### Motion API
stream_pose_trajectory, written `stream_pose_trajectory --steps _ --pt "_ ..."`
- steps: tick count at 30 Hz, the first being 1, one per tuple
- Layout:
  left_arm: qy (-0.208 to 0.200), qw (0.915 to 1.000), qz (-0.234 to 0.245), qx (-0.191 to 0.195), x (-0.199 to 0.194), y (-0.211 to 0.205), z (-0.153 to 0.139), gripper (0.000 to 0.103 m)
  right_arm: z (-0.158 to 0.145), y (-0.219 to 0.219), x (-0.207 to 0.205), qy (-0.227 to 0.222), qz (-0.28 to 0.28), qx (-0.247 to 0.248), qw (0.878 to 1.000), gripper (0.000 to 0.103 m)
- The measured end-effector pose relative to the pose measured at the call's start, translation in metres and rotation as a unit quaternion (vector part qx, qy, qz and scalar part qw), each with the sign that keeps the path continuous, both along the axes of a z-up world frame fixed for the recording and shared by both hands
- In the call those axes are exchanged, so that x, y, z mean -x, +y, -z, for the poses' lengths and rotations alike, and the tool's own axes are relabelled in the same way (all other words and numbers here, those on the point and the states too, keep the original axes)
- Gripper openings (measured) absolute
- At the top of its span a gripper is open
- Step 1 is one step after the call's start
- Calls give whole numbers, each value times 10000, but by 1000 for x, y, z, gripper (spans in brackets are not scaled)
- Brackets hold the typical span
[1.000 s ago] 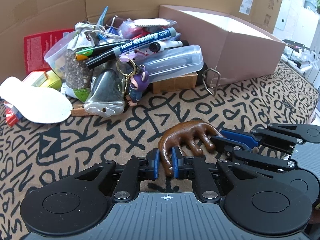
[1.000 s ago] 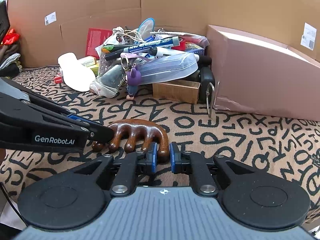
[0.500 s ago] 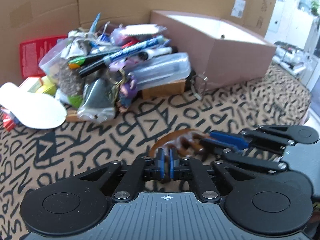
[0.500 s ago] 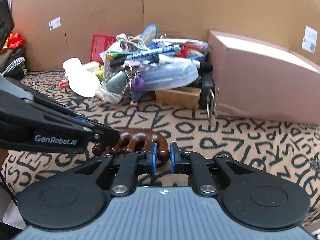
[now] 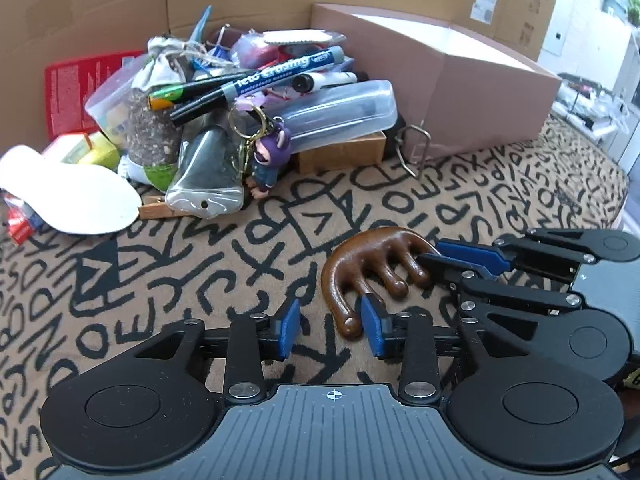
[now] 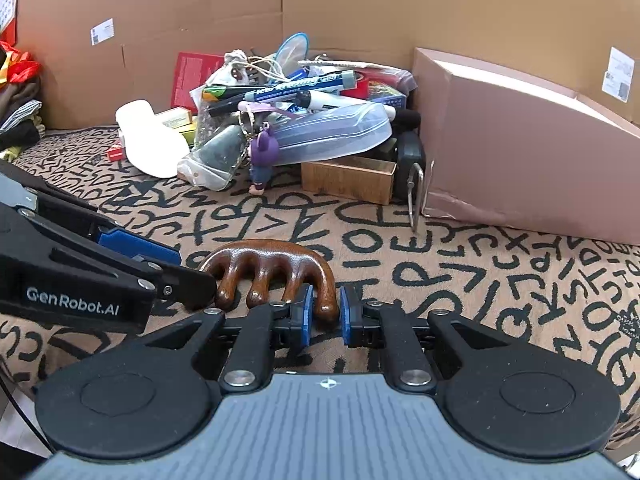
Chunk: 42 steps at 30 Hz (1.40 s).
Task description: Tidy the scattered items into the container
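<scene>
A brown wooden comb with thick rounded teeth lies on the patterned cloth. My left gripper is open; the comb's end tooth sits between its blue pads, beside the right pad. My right gripper is shut on the tooth at the comb's other end, and it shows in the left wrist view at that end. The pink cardboard container stands at the back right, also in the right wrist view. A pile of scattered items lies beside it.
The pile holds markers, a clear plastic case, a purple keychain figure, a wooden box and a white insole. A metal carabiner leans on the container. Cardboard walls stand behind.
My left gripper, shut on the comb's end half a second ago, has opened wide. My right gripper still holds the other end. The comb has come back down after a slight lift.
</scene>
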<state>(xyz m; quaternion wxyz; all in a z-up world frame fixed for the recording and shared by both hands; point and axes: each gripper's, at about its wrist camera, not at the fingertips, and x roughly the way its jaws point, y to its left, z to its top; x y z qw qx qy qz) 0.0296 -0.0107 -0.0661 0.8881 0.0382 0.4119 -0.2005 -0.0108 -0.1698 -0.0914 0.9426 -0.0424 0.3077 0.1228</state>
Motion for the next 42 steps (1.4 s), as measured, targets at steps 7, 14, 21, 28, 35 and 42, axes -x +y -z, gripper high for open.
stream_pose_trajectory --steps 7,14,21,28,35,42 --pt "136 9991 -361 197 -9 -4 0 31 4 7 -7 -177 160 159 9996 17" --pt "-91 9961 -876 -18 -2 -19 2 31 5 9 1 -250 225 290 9990 17" --pt "-238 9947 -998 90 -5 -21 5 19 7 4 -5 -283 279 25 9992 16" --pt "-192 9938 -1053 305 -2 -15 1 9 3 -2 -2 -193 320 -223 9991 16" --pt "-376 9938 -992 334 1 -19 -11 8 -7 -5 1 -410 340 -230 9983 15" --pt "-653 9923 -961 429 -1 -23 -30 8 -24 -10 0 -711 359 -249 9965 15"
